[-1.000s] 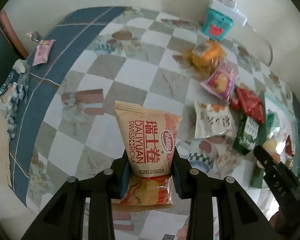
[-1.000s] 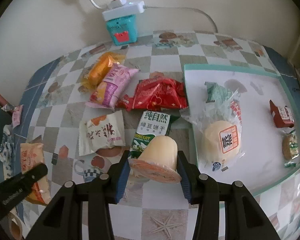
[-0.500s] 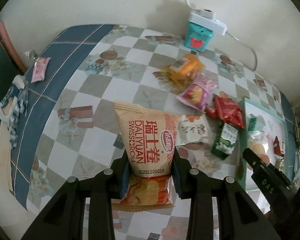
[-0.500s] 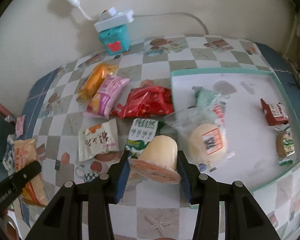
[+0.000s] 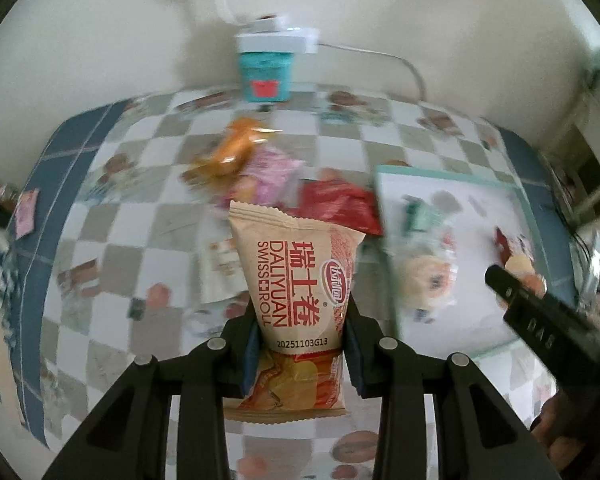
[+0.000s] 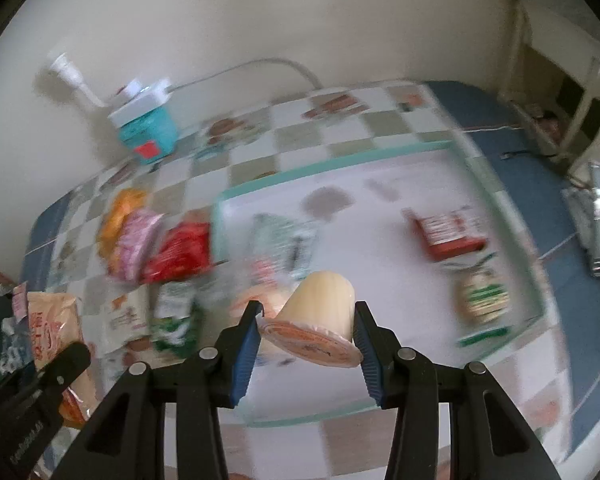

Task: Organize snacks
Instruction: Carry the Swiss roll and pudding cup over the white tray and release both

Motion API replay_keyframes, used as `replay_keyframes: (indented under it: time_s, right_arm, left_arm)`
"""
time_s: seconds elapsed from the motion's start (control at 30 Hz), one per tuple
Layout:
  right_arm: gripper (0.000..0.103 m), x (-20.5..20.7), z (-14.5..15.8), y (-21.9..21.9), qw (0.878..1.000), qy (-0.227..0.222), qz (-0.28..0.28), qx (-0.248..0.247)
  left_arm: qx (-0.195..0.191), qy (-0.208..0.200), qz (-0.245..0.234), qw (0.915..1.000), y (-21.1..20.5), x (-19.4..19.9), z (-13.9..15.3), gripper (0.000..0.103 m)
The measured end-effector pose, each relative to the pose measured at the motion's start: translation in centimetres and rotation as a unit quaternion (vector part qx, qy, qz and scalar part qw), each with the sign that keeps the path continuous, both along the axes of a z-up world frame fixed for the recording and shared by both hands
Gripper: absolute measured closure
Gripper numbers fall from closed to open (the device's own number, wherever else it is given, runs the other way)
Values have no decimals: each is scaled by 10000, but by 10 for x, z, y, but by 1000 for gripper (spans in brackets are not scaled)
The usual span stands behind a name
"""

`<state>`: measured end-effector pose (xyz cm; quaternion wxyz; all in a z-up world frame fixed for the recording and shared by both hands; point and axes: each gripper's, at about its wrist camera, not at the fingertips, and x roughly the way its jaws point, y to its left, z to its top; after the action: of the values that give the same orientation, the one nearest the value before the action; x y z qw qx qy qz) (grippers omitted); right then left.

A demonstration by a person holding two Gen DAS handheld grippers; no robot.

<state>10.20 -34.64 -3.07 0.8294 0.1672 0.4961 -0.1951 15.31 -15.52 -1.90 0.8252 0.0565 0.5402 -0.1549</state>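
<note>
Checkered tabletop (image 5: 140, 216) lay blurred below both claws. Left claw (image 5: 300, 344) pinched a Swiss roll packet (image 5: 296, 280); right claw (image 6: 306, 344) clamped a pale jelly cup (image 6: 320, 300) above the white tray (image 6: 380, 216), loose snacks (image 6: 152, 240) at ten o'clock.

Jelly cup (image 6: 318, 312) between hand-held gripper (image 6: 306, 354) pads

A home: checkered tablecloth (image 5: 148, 240), wall power strip (image 5: 278, 38), scattered snacks (image 6: 180, 252).

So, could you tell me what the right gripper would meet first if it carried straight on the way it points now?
Most likely the white tray: the right gripper, shut on the jelly cup, points down over its near part. The blur leaves depth uncertain.
</note>
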Motion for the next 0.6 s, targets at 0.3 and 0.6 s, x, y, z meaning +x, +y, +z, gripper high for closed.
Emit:
replay_keyframes:
  time_s: [0.3,0.6]
  right_arm:
    - [55,-25,6,-66,9988,143,-375,-266]
    - [55,-24,-1,-86,9991,236,-282,-217]
  left_arm:
    - [1,-154,-1045,9944,-74,-28,-5,66]
    - [-146,-123,-1496,9886,-120,-36,-24,65]
